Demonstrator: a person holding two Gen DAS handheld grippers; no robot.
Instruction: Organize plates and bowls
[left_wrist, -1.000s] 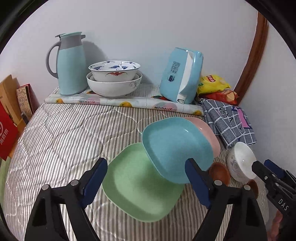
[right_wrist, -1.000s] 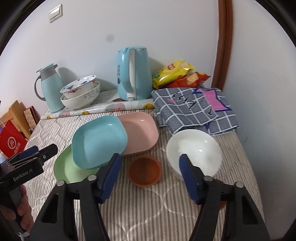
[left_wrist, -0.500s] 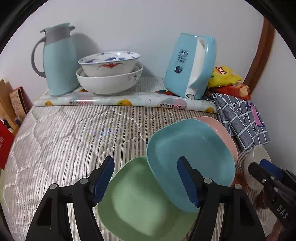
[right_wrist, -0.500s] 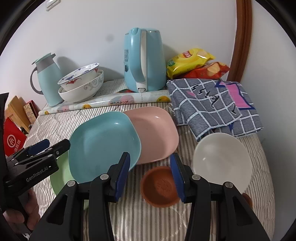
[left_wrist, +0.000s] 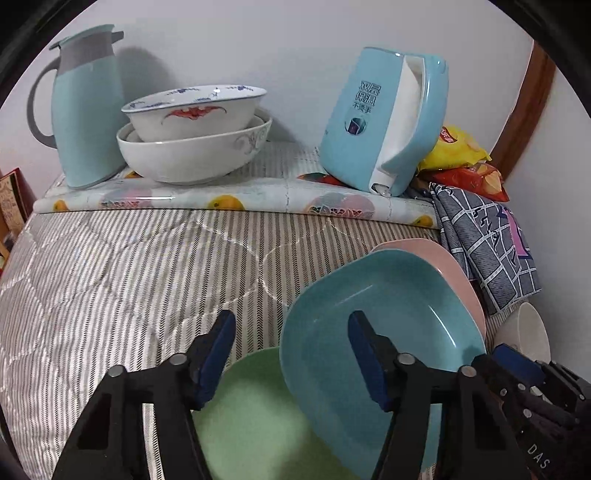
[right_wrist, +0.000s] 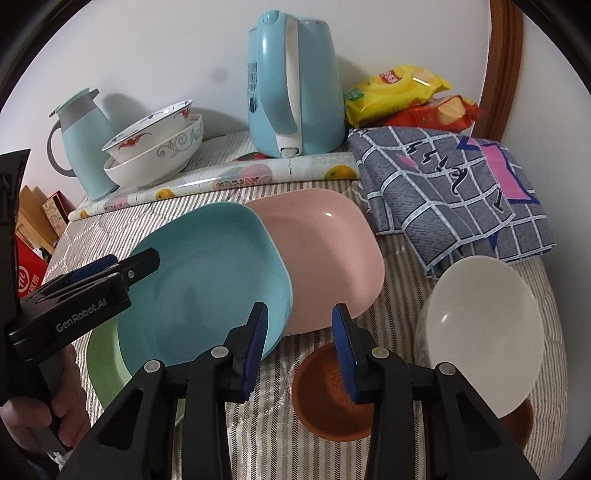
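Three square plates overlap on the striped cloth: a green plate (left_wrist: 251, 406) lowest, a blue plate (left_wrist: 399, 325) tilted on it, and a pink plate (left_wrist: 443, 258) behind. My left gripper (left_wrist: 291, 343) hovers over the blue plate's left rim. Its jaws are closing with that rim between them, and the pads do not touch it. My right gripper (right_wrist: 301, 326) hangs over the near edges of the blue plate (right_wrist: 207, 280) and pink plate (right_wrist: 325, 258); its jaws are closing on nothing. A small brown bowl (right_wrist: 325, 402) and a white bowl (right_wrist: 480, 332) lie beside it.
Two large patterned bowls (left_wrist: 192, 136) are stacked at the back beside a teal jug (left_wrist: 88, 110), a blue kettle (left_wrist: 384, 122) and a rolled mat (left_wrist: 229, 199). A checked cloth (right_wrist: 454, 192) and snack bags (right_wrist: 402, 92) lie at the right. A hand (right_wrist: 62, 406) holds the left gripper.
Both grippers have moved forward and down toward the plates, which now fill more of each view. The jaws of both have narrowed. No dish has moved.
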